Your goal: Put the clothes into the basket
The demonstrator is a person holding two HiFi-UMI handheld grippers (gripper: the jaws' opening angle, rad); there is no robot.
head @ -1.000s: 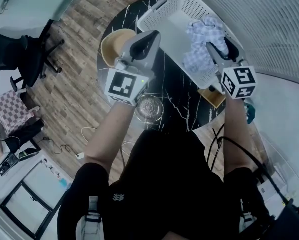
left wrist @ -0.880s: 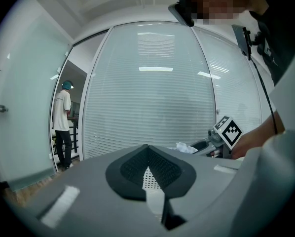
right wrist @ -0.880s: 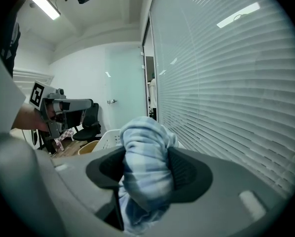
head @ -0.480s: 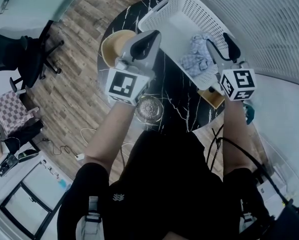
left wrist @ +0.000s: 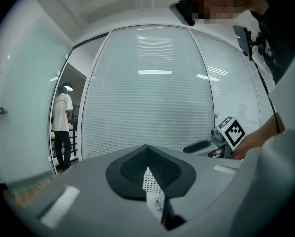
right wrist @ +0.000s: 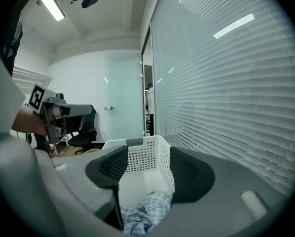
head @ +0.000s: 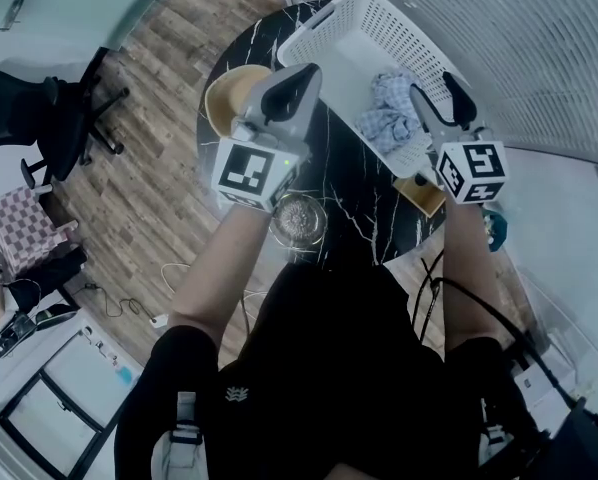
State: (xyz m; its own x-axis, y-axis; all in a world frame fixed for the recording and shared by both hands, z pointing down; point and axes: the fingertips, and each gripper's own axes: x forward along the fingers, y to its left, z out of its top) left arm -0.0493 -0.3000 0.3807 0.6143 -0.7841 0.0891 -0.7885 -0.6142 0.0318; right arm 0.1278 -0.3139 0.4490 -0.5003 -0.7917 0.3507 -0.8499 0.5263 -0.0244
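Observation:
A white perforated basket (head: 331,30) stands on the round black marble table (head: 354,203). A blue-and-white checked cloth (head: 387,118) lies crumpled in the basket's near end. My right gripper (head: 437,90) hovers over that end with its jaws open and nothing between them. In the right gripper view the cloth (right wrist: 145,209) lies below the open right gripper (right wrist: 146,161), with the basket (right wrist: 160,147) beyond. My left gripper (head: 294,78) is held over the table beside the basket's left wall. Its jaws are shut and empty in the left gripper view (left wrist: 147,149).
A tan round dish (head: 234,88) sits at the table's left edge and a glass bowl (head: 299,216) near its front. A small wooden box (head: 424,196) is at the right edge. An office chair (head: 49,108) stands on the wood floor. Blinds cover the glass wall behind the basket. A person (left wrist: 62,127) stands far off.
The checked cloth, bunched up high at the right gripper a second ago, has dropped and settled low in the basket. The right gripper has drawn slightly up. The left gripper has stayed put.

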